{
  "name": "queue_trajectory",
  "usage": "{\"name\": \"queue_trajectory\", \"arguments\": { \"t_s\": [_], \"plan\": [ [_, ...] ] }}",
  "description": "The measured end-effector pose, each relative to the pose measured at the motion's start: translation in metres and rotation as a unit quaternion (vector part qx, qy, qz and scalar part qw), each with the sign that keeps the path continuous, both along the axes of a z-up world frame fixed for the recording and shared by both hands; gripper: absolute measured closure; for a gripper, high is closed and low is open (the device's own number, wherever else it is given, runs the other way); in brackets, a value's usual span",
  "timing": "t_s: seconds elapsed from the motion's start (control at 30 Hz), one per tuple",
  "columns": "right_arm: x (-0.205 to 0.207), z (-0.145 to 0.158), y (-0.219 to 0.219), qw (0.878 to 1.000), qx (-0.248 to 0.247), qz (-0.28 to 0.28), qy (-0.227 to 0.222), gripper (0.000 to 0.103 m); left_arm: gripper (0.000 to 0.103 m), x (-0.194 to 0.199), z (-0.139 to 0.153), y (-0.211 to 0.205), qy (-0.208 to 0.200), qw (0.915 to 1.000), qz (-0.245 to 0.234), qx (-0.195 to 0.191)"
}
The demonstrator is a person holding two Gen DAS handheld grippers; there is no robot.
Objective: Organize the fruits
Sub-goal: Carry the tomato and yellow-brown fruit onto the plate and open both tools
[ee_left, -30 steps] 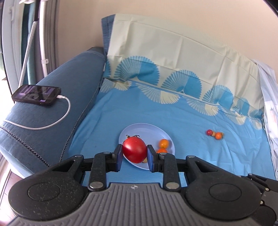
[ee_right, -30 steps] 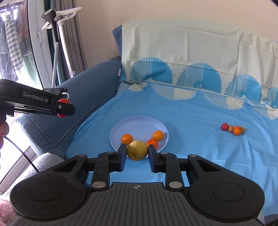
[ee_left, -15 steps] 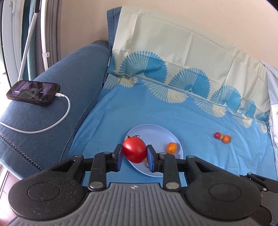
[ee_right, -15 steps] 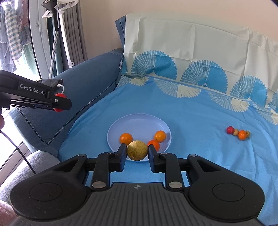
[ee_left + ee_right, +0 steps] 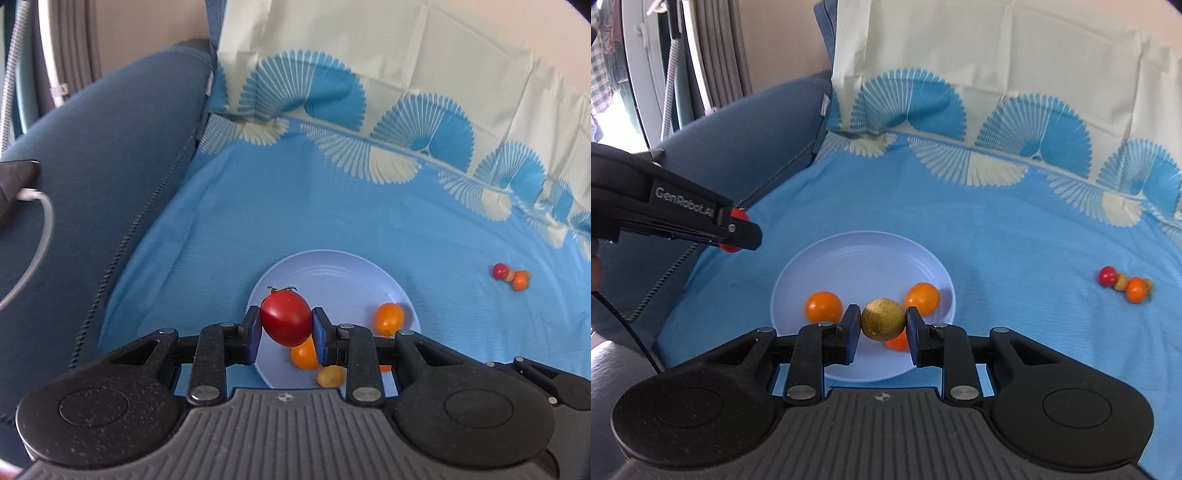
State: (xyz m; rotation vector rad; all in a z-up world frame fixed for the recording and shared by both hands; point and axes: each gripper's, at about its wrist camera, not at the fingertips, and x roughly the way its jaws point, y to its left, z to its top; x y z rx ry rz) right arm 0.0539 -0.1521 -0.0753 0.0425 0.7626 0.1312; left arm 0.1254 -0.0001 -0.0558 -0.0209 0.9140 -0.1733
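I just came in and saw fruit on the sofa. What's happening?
A person is tidying fruit with two hand-held claws. The left claw grips a red tomato, and the right claw grips a yellow-green fruit, both above the blue plate. Three oranges are on it; a few small fruits wait on the blue sheet.

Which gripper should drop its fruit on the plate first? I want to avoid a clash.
Probably right: right gripper holds the yellow-green fruit over the plate, while left gripper sits beside its rim.

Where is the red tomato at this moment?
The red tomato is clamped in the left gripper, at the centre of the left wrist view, above the near left part of the blue plate, with an orange fruit just behind it.
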Motion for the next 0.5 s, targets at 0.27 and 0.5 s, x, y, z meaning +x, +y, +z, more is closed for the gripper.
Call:
{"name": "queue_trajectory", "arguments": {
  "t_s": [0.27,0.5],
  "plan": [
    [0.037,-0.034,0.007,0.999,-0.015,0.014,0.025,0.075,0.071,0.035,-0.036,-0.013,0.019,0.9994,-0.008,0.026],
    [0.056,-0.047,0.018,0.998,-0.049,0.036,0.026,0.074,0.017,0.052,-0.046,-0.016,0.02,0.9982,-0.024,0.052]
  ]
}}
